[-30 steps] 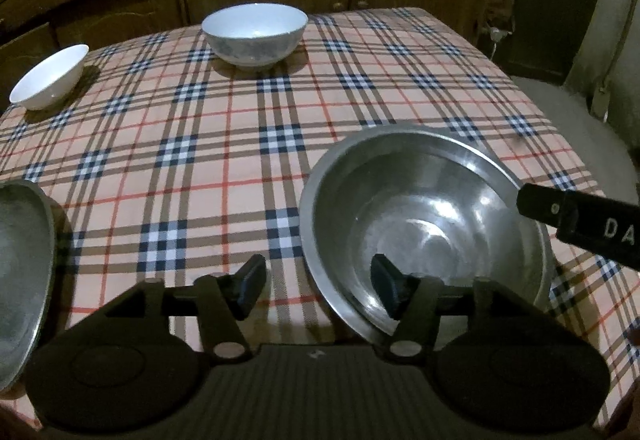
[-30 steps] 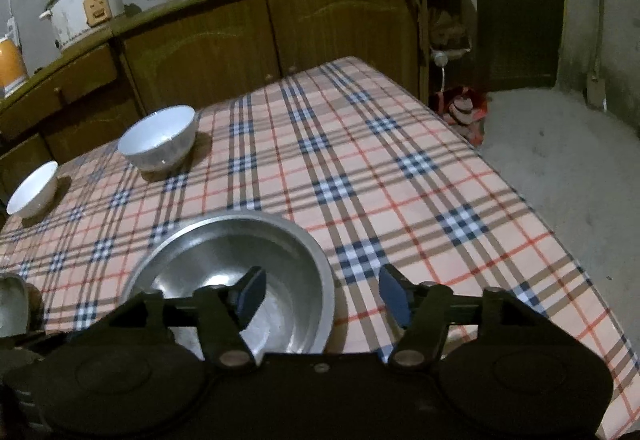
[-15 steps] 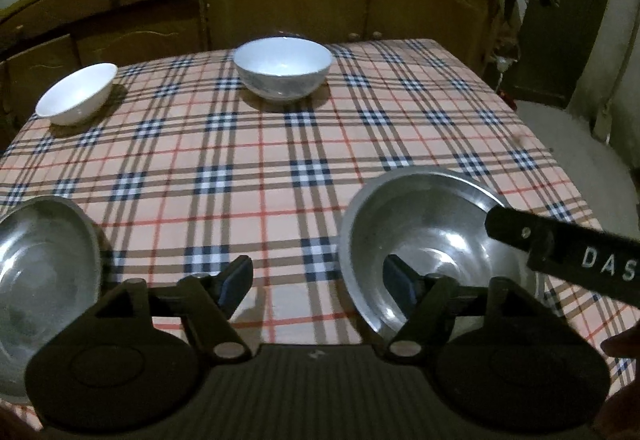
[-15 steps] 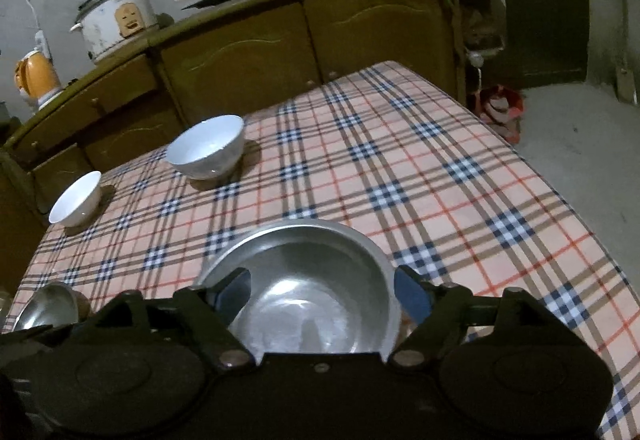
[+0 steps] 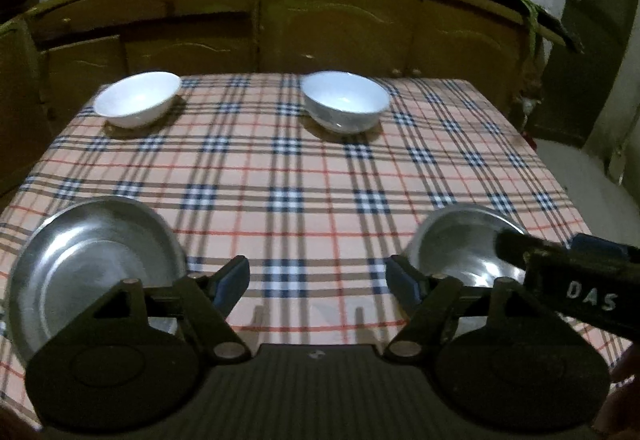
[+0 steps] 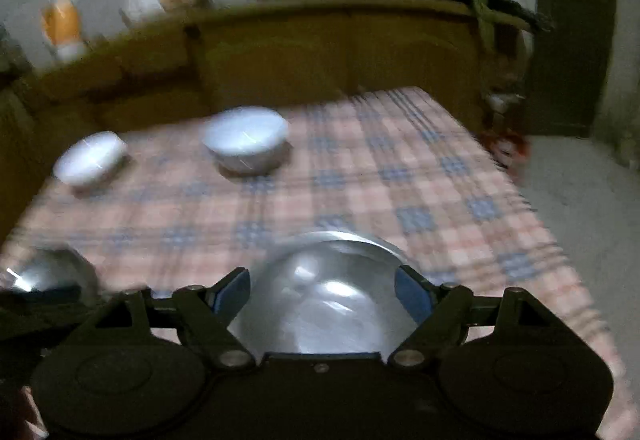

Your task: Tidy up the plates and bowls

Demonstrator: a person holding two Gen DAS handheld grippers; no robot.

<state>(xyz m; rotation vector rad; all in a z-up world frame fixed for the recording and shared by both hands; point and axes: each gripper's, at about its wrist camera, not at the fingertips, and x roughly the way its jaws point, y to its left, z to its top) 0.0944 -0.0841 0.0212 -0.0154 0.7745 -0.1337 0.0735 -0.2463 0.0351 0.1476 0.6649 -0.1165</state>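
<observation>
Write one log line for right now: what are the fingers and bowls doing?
left gripper: opening, empty | right gripper: open, over right steel bowl, not gripping | left steel bowl, two white bowls: on table

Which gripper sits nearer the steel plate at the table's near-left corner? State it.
Left. The left gripper, jaws opening on nothing, has the steel plate just beside its left finger. The right gripper frames the steel bowl, the plate far to its left.
</observation>
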